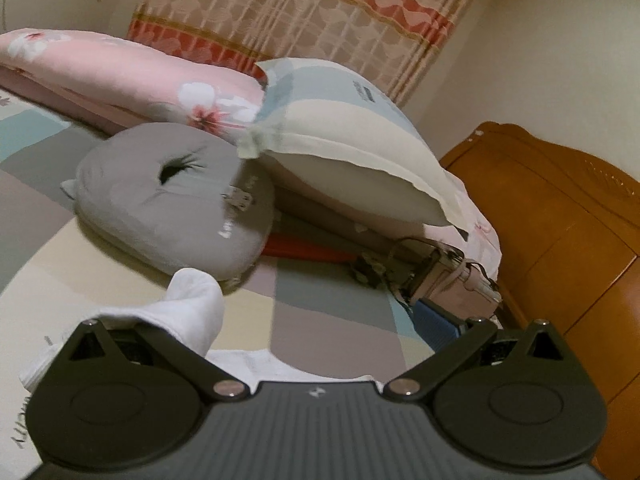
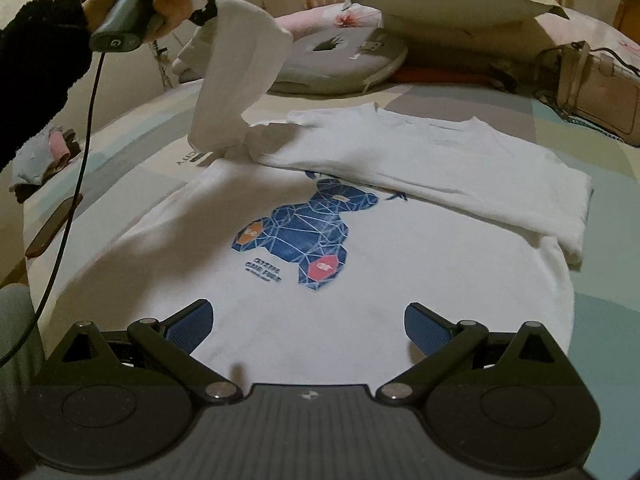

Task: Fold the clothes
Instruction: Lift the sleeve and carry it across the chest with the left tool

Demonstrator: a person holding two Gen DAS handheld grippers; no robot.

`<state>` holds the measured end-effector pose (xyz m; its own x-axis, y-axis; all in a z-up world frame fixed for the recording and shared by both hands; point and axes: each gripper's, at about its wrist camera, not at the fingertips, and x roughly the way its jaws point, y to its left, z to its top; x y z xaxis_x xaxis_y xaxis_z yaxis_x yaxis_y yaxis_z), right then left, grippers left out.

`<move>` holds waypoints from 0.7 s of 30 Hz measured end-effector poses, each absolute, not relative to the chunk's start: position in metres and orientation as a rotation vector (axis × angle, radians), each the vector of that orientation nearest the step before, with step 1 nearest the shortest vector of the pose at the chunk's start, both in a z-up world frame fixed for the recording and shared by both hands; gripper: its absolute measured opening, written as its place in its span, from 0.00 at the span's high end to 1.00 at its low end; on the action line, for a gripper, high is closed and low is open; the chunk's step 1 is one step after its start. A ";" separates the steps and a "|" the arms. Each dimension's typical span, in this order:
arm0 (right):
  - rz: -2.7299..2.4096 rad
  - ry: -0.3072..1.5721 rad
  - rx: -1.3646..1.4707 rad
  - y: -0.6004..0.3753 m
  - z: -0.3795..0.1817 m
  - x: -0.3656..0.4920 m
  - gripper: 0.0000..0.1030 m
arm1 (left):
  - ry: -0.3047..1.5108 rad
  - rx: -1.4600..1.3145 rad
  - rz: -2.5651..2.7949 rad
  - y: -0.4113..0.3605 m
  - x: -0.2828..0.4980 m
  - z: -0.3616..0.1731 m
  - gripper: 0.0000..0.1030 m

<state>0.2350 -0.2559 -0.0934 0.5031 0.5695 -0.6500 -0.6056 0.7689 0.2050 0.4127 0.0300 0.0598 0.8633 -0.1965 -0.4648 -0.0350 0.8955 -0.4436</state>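
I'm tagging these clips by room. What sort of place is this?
Most likely a bedroom. The T-shirt lies on a bed with a patchwork sheet, pillows are stacked at the wooden headboard, and a curtain hangs behind.
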 end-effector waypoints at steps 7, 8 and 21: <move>0.676 0.760 0.002 -0.272 -0.091 0.240 0.00 | 0.547 -0.421 -0.148 -0.009 0.427 0.061 0.01; 0.673 0.760 0.004 -0.274 -0.091 0.240 0.00 | 0.552 -0.414 -0.156 -0.015 0.429 0.059 0.01; 0.645 0.761 0.006 -0.282 -0.095 0.239 0.00 | 0.623 -0.376 -0.236 -0.076 0.445 0.030 0.01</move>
<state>0.2391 -0.2824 -0.0955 0.5425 0.5456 -0.6387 -0.5414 0.8085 0.2308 0.4452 -0.0755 0.0300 0.7890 -0.3248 -0.5215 0.1020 0.9063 -0.4102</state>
